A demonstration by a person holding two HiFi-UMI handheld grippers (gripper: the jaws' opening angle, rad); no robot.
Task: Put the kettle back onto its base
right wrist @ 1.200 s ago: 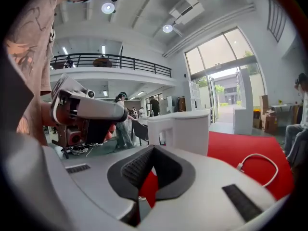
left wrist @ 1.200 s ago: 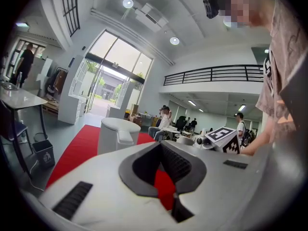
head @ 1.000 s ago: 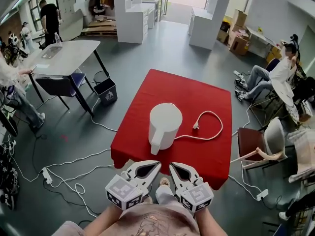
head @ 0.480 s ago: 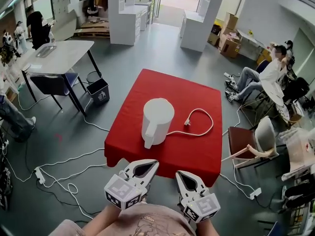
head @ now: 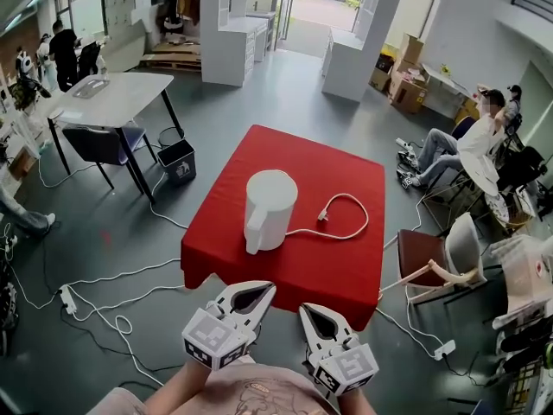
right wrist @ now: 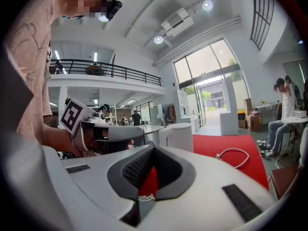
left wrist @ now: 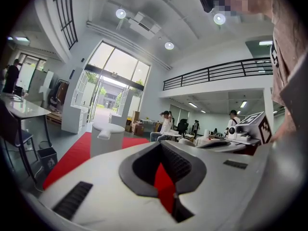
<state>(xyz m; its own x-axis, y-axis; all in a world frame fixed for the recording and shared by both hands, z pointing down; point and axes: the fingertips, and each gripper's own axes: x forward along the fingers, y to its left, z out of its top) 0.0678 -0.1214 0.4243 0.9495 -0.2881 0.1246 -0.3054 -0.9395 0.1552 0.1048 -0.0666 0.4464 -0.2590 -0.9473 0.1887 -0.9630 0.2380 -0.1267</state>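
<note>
A white kettle (head: 268,207) stands near the middle of the red-covered table (head: 333,271), handle toward me. A white cord (head: 346,219) loops from its foot to a loose plug on the cloth. No base shows apart from the kettle. Both grippers hang in front of my body, short of the table's near edge, pointing at it. The left gripper (head: 266,285) is shut and empty, and so is the right gripper (head: 304,308). The left gripper view shows the kettle (left wrist: 107,137) ahead beyond the shut left gripper (left wrist: 161,143). In the right gripper view the kettle (right wrist: 177,136) and cord (right wrist: 233,157) lie beyond the shut right gripper (right wrist: 153,146).
White cables (head: 104,305) trail over the grey floor left of the table. A black bin (head: 177,161) and a grey table (head: 108,98) with a chair stand at the left. A chair (head: 449,262) is by the table's right side, and a seated person (head: 471,150) farther right.
Both grippers have drawn back from the table's near edge, so floor now shows between them and the cloth. The kettle and cord have not moved.
</note>
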